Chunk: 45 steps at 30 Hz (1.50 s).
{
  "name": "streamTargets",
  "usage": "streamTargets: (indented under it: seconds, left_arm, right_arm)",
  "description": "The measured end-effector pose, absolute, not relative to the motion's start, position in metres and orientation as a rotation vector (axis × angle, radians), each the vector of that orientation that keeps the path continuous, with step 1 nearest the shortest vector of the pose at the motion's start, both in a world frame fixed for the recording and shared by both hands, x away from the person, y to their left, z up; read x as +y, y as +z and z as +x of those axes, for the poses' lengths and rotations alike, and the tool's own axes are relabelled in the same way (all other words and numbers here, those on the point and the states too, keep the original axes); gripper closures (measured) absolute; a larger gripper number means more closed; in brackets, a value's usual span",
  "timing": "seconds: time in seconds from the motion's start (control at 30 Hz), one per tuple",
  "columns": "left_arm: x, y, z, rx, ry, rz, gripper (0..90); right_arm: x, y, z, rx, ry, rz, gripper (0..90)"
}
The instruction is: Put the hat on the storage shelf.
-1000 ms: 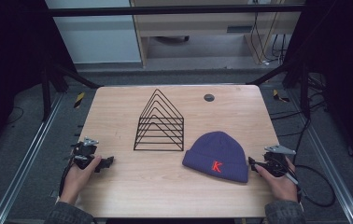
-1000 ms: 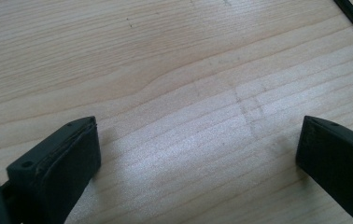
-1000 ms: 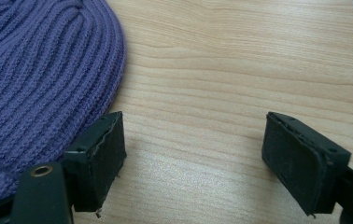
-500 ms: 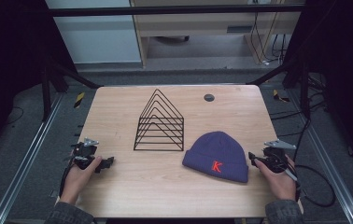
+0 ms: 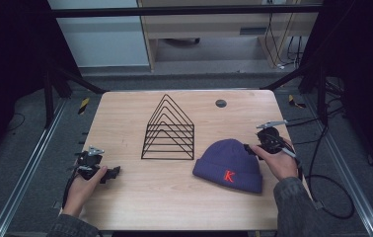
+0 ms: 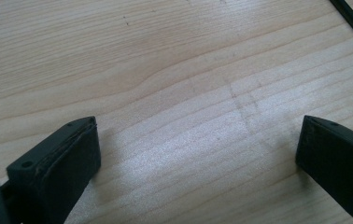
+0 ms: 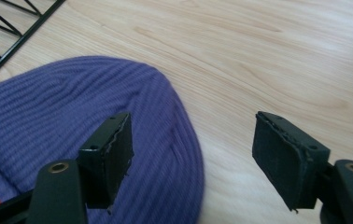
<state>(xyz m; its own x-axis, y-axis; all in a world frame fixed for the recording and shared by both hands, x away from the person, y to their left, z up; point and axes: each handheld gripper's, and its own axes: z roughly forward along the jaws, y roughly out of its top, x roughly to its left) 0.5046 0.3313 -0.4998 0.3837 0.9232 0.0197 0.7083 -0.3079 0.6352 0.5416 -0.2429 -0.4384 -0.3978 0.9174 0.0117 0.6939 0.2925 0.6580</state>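
A purple knit beanie [image 5: 229, 165] with a red K lies flat on the wooden table [image 5: 125, 113], right of centre. My right gripper [image 5: 250, 148] hovers at the beanie's far right edge. In the right gripper view this gripper [image 7: 193, 135] is open and its jaws have just been opening wider. One pad hangs over the beanie [image 7: 72, 107], the other over bare wood, and neither pad presses on anything. My left gripper [image 5: 111, 174] rests low near the table's front left. It is open [image 6: 198, 140], with only wood between its pads.
A black wire rack [image 5: 168, 131] of triangular frames stands mid-table, just left of the beanie; one corner of the rack [image 6: 352, 18] shows in the left gripper view. A small dark disc [image 5: 220, 103] sits at the back. A cable [image 5: 322, 182] trails off the right edge.
My right hand has lifted and moved away from the front edge, from beside the beanie's right side to its far right rim. The left hand has stayed put.
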Motion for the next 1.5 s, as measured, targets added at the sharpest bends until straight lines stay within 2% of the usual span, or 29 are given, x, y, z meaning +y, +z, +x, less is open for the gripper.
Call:
streamTargets:
  seconds: [0.23,0.37,0.57,0.73,0.9,1.03,1.27,1.5]
  left_arm:
    - [0.330,-0.500,0.506,1.395,0.521,2.110,0.0]
    - [0.330,-0.500,0.506,1.395,0.520,2.113,0.0]
    - [0.330,-0.500,0.506,1.392,0.519,2.113,0.0]
    - [0.329,-0.500,0.506,1.392,0.519,2.107,0.0]
    - [0.329,-0.500,0.505,1.391,0.519,2.107,0.0]
    - [0.329,-0.500,0.506,1.391,0.519,2.108,0.0]
    - [0.328,-0.500,0.506,1.386,0.513,2.117,0.0]
    - [0.329,-0.499,0.506,1.382,0.509,2.123,0.0]
  right_arm:
    - [-0.220,-0.445,0.576,2.275,0.830,1.420,48.2]
    - [-0.212,-0.451,0.586,2.303,0.846,1.425,53.1]
    - [-0.205,-0.461,0.592,2.326,0.832,1.443,50.2]
    - [-0.201,-0.473,0.595,2.318,0.840,1.525,42.2]
    - [-0.201,-0.479,0.595,2.323,0.833,1.548,41.9]
    - [-0.200,-0.480,0.596,2.349,0.820,1.549,48.2]
    - [-0.200,-0.475,0.592,2.396,0.861,1.506,74.6]
    - [-0.200,-0.455,0.575,2.375,0.951,1.433,77.2]
